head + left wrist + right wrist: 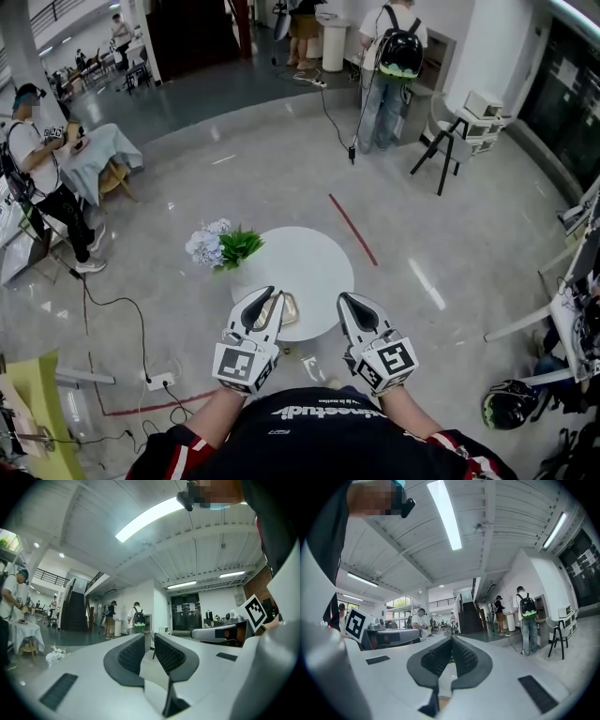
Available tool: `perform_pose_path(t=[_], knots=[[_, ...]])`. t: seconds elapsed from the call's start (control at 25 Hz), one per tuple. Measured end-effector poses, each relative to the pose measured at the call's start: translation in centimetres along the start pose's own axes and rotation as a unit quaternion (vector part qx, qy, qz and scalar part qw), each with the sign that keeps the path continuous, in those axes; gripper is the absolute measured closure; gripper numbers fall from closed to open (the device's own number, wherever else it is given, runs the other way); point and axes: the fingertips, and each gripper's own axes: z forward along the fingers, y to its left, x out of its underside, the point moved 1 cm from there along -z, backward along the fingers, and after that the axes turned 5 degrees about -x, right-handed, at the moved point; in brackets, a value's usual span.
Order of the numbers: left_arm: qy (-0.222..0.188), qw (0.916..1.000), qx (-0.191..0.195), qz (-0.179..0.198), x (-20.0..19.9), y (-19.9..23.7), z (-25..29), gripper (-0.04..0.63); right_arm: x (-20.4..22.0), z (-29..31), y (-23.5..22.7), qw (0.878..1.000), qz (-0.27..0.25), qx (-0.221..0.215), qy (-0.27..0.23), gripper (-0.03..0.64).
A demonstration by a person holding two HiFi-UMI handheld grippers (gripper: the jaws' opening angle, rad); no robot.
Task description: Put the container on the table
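The shiny grey floor (234, 159) fills most of the head view. A thin red line (352, 229) runs across it, just right of the middle.

In the middle of the frame stands a round white desk (314, 267). The person wearing the camera stands at its near edge, at the bottom of the frame, in a dark top.

Near the top of the frame a person with a black backpack (389, 66) stands with their back turned. Another person (37, 159) stands at the left edge, next to a small covered table.

The left claw (266, 298) is held over the lower left edge of the desk. In the left gripper view, the left claw (149, 641) has its jaws a little apart, with nothing between them. The right claw (349, 302) is held at the lower right edge of the desk. In the right gripper view, the right claw (451, 644) is clenched, jaws together at the tip, and it is empty.

A bunch of pale flowers with green leaves (220, 246) sits on the left side of the desk.

The container (289, 307) is small and tan. It lies on the desk near the lower edge, just right of the left claw, which partly hides it.
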Motion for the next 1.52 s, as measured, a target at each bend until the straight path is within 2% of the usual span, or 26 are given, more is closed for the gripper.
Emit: perform_pose_path(t=[0.44,0.8,1.52], knots=[[0.002,0.9996,0.013,-0.027,0.0,-0.2,0.3,0.555,-0.5,-0.2,-0.2,1.000,-0.003,0.007,-0.007,0.607],[0.002,0.9994,0.016,-0.030,0.1,-0.4,0.6,0.571,-0.7,-0.3,-0.9,1.000,-0.003,0.015,-0.009,0.607],[-0.004,0.9988,0.025,-0.042,-0.2,-1.1,0.3,0.571,-1.3,-0.7,0.2,0.999,-0.039,0.010,-0.023,0.609]])
